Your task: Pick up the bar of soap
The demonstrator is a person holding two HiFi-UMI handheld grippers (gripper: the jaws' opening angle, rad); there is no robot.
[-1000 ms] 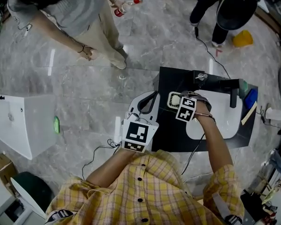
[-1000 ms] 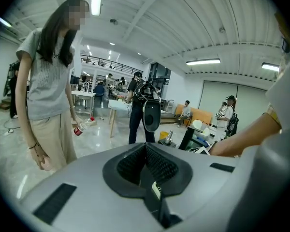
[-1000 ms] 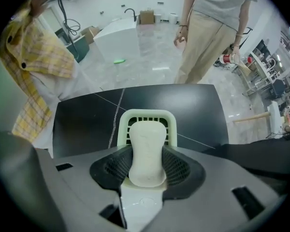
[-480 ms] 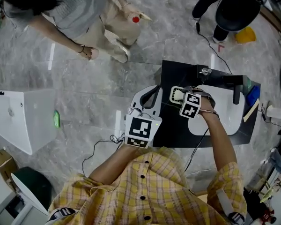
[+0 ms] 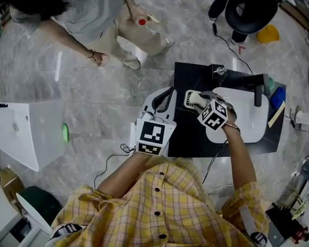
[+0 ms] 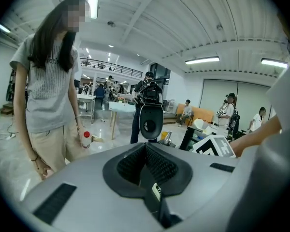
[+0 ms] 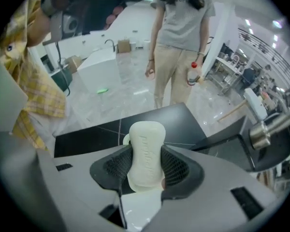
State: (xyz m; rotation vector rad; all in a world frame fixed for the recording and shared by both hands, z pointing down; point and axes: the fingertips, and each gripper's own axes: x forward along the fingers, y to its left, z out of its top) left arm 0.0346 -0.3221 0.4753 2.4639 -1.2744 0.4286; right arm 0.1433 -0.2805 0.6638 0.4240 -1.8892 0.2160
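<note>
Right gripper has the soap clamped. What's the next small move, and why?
Probably raise the right gripper straight up a little, jaws kept shut: the bar of soap stands pinched between its jaws over the black table, and clearance beneath is unclear.

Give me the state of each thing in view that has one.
right tool: shut on the bar of soap
bar of soap: clamped between the right tool's jaws, sticking out past them
left tool: shut, empty
bottle: red cap on, held by a bystander
</note>
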